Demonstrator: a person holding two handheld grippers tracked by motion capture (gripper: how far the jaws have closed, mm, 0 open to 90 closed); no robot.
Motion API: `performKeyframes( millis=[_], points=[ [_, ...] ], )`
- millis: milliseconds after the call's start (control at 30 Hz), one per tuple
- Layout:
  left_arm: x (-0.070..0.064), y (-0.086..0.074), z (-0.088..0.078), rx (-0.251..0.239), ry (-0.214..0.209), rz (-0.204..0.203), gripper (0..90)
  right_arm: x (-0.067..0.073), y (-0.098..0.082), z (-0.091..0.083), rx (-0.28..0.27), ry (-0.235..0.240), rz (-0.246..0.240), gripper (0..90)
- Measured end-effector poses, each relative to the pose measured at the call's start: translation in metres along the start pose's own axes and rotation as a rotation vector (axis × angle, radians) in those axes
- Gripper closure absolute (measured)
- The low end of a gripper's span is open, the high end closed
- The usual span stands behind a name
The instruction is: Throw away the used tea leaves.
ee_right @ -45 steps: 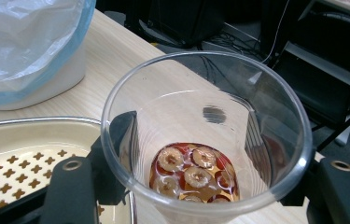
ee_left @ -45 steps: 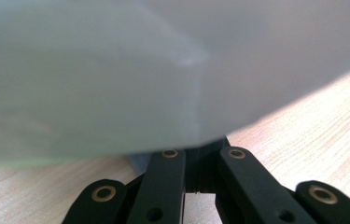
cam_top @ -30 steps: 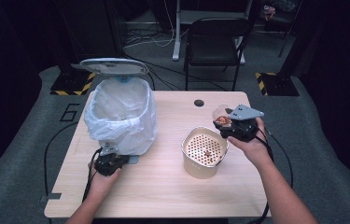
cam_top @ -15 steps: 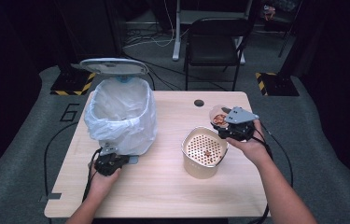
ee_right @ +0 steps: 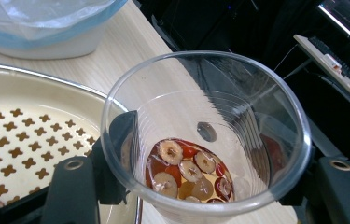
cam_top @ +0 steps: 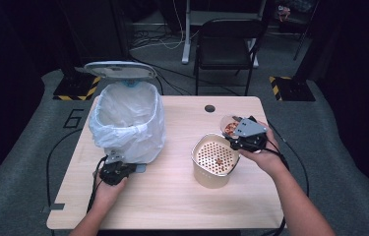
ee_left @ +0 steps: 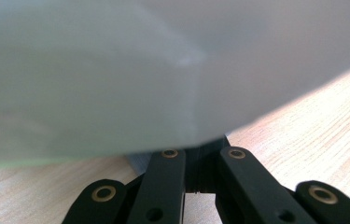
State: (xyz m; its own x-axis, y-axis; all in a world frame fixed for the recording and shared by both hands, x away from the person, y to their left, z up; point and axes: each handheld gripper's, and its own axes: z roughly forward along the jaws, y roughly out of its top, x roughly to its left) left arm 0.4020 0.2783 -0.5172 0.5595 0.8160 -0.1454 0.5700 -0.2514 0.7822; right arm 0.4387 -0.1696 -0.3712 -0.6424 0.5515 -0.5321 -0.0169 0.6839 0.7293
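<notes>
My right gripper (cam_top: 245, 135) is shut on a clear plastic cup (cam_top: 230, 126) with red date slices (ee_right: 186, 169) in its bottom. The cup leans over the right rim of a cream perforated strainer pot (cam_top: 215, 160), and a reddish piece (cam_top: 218, 161) lies on the strainer's holes. In the right gripper view the jaws clamp the cup (ee_right: 200, 107) on both sides, with the strainer (ee_right: 32, 130) to the left. My left gripper (cam_top: 113, 172) rests on the table at the foot of a bin (cam_top: 129, 123) lined with a white bag. Its jaws stand close together and their tips are hidden under the bag (ee_left: 116, 70).
The bin's lid (cam_top: 119, 70) stands open at the back. A round cable hole (cam_top: 209, 108) sits near the far edge of the wooden table (cam_top: 172, 191). A black chair (cam_top: 226, 46) stands behind the table. Cables trail off both sides.
My right gripper has carried the cup a little left and toward me, over the strainer's rim, and tipped it further. The left gripper has not moved.
</notes>
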Motion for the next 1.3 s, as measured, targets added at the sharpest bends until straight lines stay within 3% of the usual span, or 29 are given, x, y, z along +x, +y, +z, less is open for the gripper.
performKeyframes(
  millis=[533,1300],
  points=[
    [0.000,0.000,0.000,0.000,-0.002,-0.002,90.0,0.017,0.008,-0.001,0.031,-0.023,-0.203,36.2],
    [0.000,0.000,0.000,-0.003,0.001,-0.005,90.0,0.033,0.014,-0.004,0.077,-0.070,-0.422,37.9]
  ],
)
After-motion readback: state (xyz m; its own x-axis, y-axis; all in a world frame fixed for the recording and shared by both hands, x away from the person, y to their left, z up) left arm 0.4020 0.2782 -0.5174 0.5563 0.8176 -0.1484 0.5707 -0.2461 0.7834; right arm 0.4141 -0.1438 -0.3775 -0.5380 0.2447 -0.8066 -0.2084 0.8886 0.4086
